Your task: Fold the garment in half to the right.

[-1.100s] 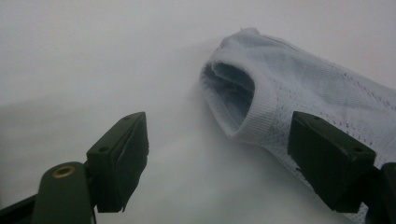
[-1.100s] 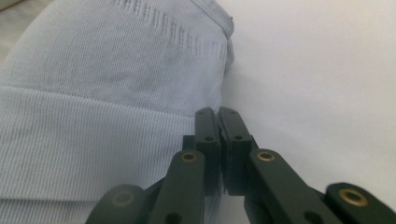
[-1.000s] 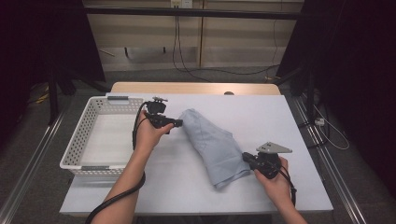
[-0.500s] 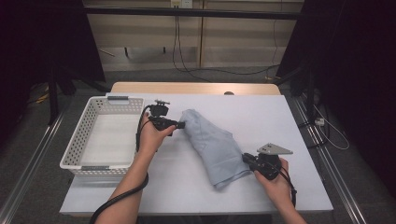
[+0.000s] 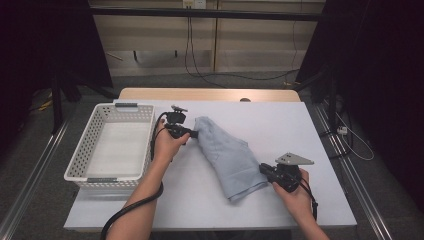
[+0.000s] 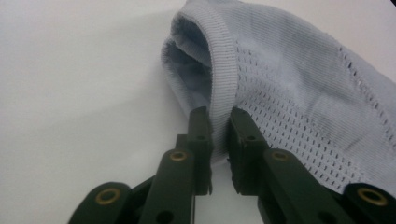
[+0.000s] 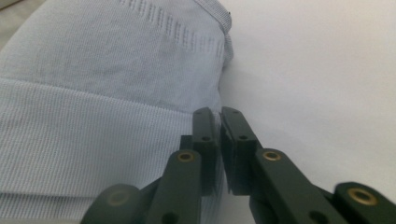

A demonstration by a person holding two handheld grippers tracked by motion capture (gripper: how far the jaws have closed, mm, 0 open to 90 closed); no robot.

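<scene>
Right gripper [image 5: 265, 170], nearest: jaws clamped on the wide ribbed hem at the near end of a pale blue knit garment [image 5: 225, 155], soft, with perforated mesh panels. It lies diagonally on the smooth white table [image 5: 300, 125]. Left gripper [image 5: 192, 134]: jaws have just been closing, now pinching the garment's ribbed far edge. Bare table right and beyond. White perforated plastic basket [image 5: 142, 114] sits at the table's left edge.

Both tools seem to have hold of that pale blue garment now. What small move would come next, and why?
Probably a gentle lift together. The left tool has just closed on the ribbed hem of the garment, and the right tool pinches its opposite edge, so raising both would free it from the table.
</scene>
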